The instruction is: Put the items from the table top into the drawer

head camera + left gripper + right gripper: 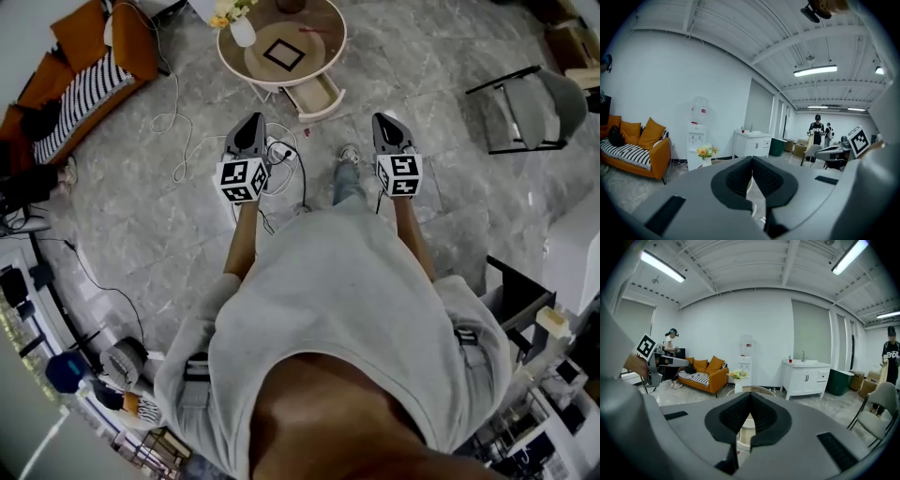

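While left gripper (251, 122), right gripper (384, 122) fingers meet empty | table (225, 52) drawer (317, 97) open | marble floor (422, 84)

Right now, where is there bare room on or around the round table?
Bare: the round table's right side, between the black square marker and the rim; the open drawer, apparently empty; the floor between it and the folding chair. Crowded: the left rim by the flower vase, and the floor before the drawer, strewn with white cables.

Round, cream-rimmed table with a tan top (323, 47) stands on grey marbled tile floor (169, 216). On the top: white vase of yellow flowers (242, 30) at the left edge and a black square outline (284, 54) at centre.
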Demonstrator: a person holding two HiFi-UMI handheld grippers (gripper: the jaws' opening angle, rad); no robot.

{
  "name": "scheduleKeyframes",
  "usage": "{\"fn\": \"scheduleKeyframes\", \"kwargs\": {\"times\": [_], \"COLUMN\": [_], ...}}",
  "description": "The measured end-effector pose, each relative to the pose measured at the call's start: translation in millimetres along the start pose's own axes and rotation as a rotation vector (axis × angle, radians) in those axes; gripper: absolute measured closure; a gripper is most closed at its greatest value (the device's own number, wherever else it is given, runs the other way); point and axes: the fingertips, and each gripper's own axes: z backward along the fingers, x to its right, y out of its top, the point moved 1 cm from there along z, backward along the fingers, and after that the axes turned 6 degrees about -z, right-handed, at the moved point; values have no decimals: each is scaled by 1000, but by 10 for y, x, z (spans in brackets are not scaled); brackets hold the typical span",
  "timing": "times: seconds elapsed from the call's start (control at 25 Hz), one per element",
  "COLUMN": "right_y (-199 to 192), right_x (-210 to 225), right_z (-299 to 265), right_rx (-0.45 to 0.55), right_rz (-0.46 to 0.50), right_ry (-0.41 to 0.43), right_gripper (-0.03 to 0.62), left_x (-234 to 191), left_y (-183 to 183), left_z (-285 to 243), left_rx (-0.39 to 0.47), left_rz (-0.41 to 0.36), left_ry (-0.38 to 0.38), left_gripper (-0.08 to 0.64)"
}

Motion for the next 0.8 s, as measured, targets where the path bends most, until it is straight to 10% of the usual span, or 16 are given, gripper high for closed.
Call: {"fn": "scheduleKeyframes", "kwargs": {"times": [0.8], "right_y": [630], "right_x": [1696], "right_z": [-1884], "right_rx": [-79], "right_rz": [-7], "right_ry": [232], "right_gripper": [569], "left_x": [24], "left_y": [538], "left_z": [-1998], "left_rx": [-127], "left_rz": [-20], "left_ry": [194], "left_gripper": [545]}}
